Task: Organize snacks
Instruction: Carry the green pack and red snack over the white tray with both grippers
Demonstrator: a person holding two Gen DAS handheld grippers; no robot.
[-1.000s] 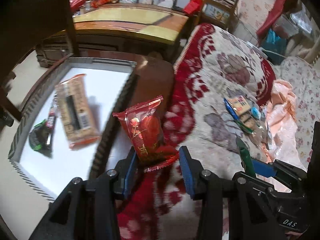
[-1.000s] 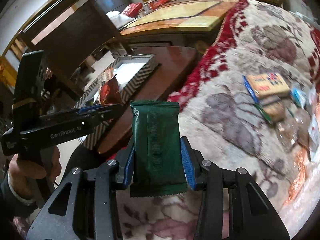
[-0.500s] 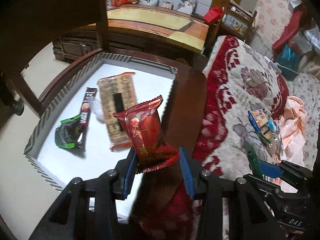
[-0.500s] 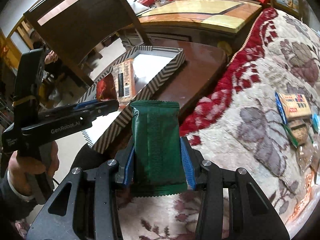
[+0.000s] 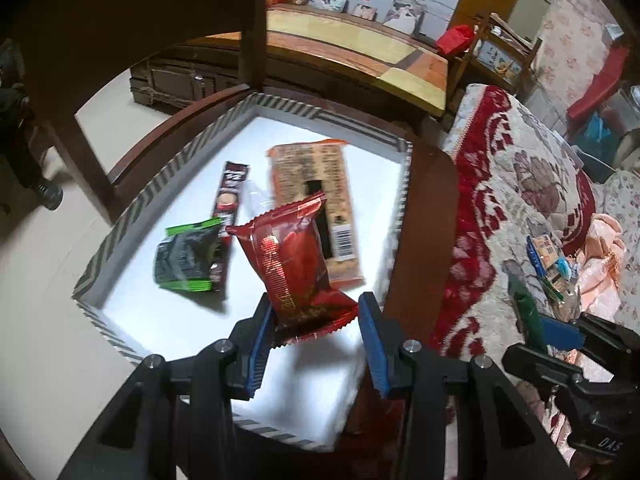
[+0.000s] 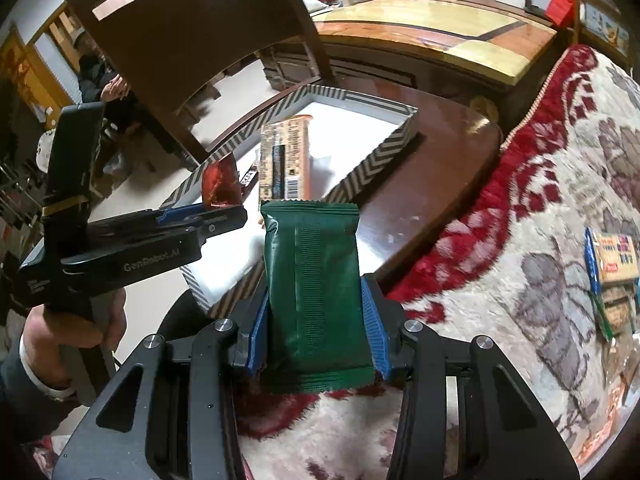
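While both tools hang over the scene, we see the left hand-held gripper (image 5: 316,340) partly closed, its blue pads pinching the lower end of a red snack packet (image 5: 294,268) that stands up tilted above the near part of the striped tray (image 5: 132,208). The tray has a white floor and sits on a dark wooden surface (image 5: 428,216). Lying in it are a long orange-tan packet (image 5: 312,184) towards the far right, a slim dark-red stick sachet (image 5: 230,196) left of that, and a black-and-green pouch (image 5: 186,258) at the near left, overlapping the sachet's near end.

We see the right hand-held gripper (image 6: 318,336) likewise partly closed, clamped on both sides of a dark green snack packet (image 6: 316,292), held upright above the flowered blanket (image 6: 560,184) and the near edge of the wooden surface. In the right wrist view a hand (image 6: 60,344) grasps the left tool's handle at the left. Further snacks (image 6: 612,264) lie in a loose pile on the blanket at the far right, well apart from the tray.
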